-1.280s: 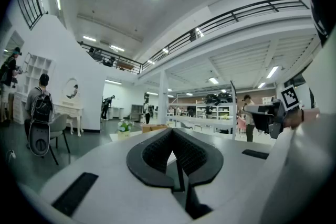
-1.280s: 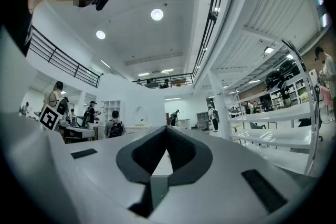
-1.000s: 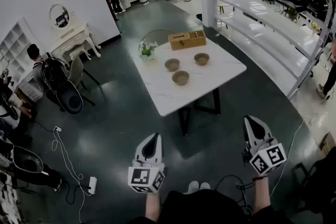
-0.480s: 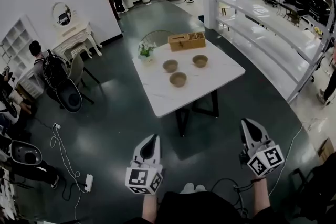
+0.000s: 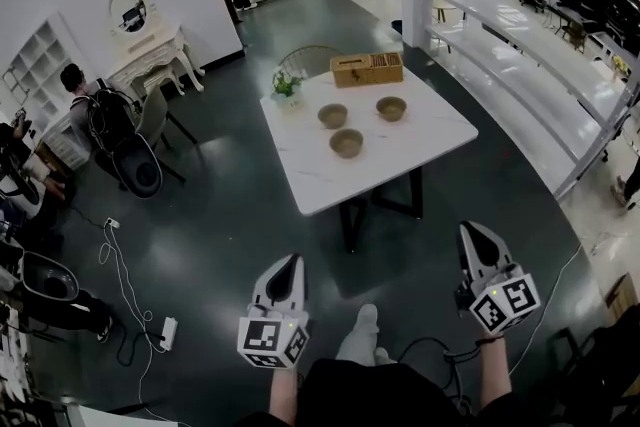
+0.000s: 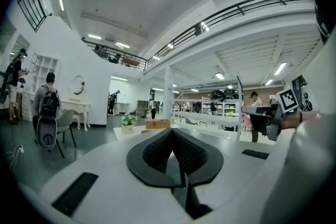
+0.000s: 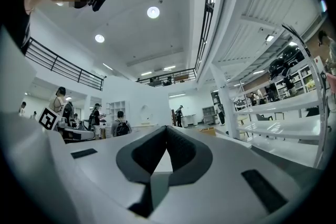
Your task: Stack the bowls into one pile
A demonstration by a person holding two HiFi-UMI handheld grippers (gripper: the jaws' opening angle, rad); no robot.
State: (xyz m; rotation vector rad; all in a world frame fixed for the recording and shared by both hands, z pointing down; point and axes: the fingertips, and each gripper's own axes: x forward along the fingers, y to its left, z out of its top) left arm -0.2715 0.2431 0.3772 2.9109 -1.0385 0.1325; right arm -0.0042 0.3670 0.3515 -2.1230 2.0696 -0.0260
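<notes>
Three round tan bowls sit upright, mouths up, with no long axis to speak of. They rest on the white tabletop (image 5: 330, 185), all on the near side of the wooden box (image 5: 367, 70): the left bowl (image 5: 333, 116) and the right bowl (image 5: 391, 108) close before it, the third bowl (image 5: 347, 143) farther out, none touching. Their insides are too small to make out. Well short of the box, the left gripper (image 5: 292, 261) and the right gripper (image 5: 470, 233) have their fingers pressed together on nothing. Both gripper views lose the bowls behind those fingers.
</notes>
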